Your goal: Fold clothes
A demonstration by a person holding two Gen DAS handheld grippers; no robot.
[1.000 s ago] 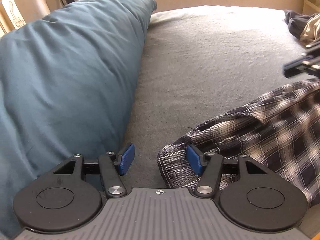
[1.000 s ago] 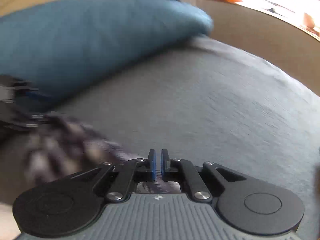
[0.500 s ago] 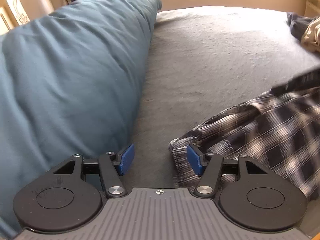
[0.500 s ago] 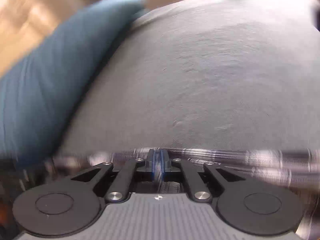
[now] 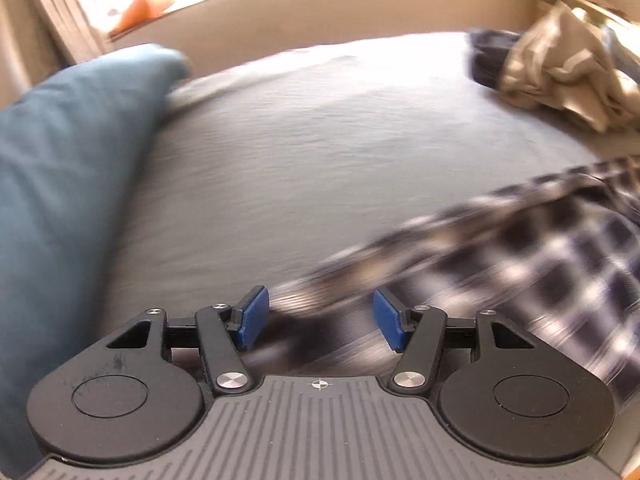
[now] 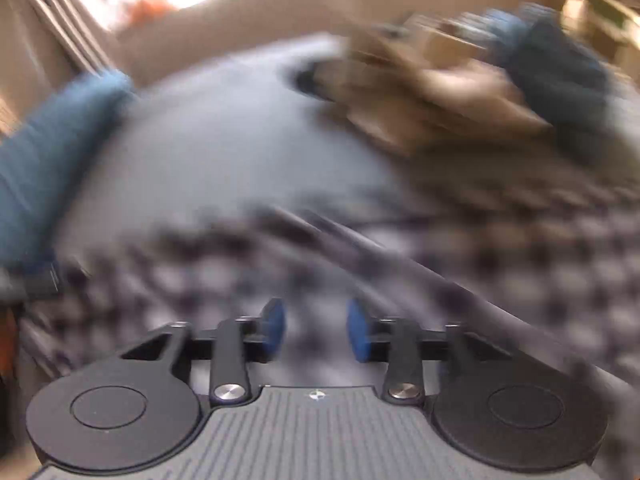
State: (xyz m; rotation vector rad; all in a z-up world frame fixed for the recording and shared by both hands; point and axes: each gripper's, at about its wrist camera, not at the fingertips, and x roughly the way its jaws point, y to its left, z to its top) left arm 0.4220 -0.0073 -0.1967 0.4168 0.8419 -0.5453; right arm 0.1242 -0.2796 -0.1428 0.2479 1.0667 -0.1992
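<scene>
The plaid shirt (image 5: 520,256) lies spread on the grey bed sheet (image 5: 320,152), and every place below is given from that shirt. In the left wrist view its dark blue and white checks fill the lower right, and its near edge runs down to and under the left gripper (image 5: 320,322). That gripper's 2 blue pads (image 5: 253,322) stand well apart with a gap between them; blurred plaid cloth shows in that gap, beneath the pads, and neither pad presses on it, so the left claw is open and holds nothing.

In the right wrist view the shirt (image 6: 500,264) is heavily smeared by motion blur, covering the whole lower half. The right gripper (image 6: 316,330) hangs over it with its jaws opening; its 2 blue pads (image 6: 274,326) are parted, checked cloth is seen between and below them, and it looks as though the pads do not grip it, though the blur makes this hard to be sure of. A dark band crosses the shirt diagonally to the right of that gripper; it may be a fold or placket.

To the left of the shirt, across a bare strip of sheet, rests a teal pillow (image 5: 68,184). Beyond the shirt, at the far right of the bed, sits a rumpled heap of beige and dark clothes (image 5: 560,80), apart from the plaid cloth.
</scene>
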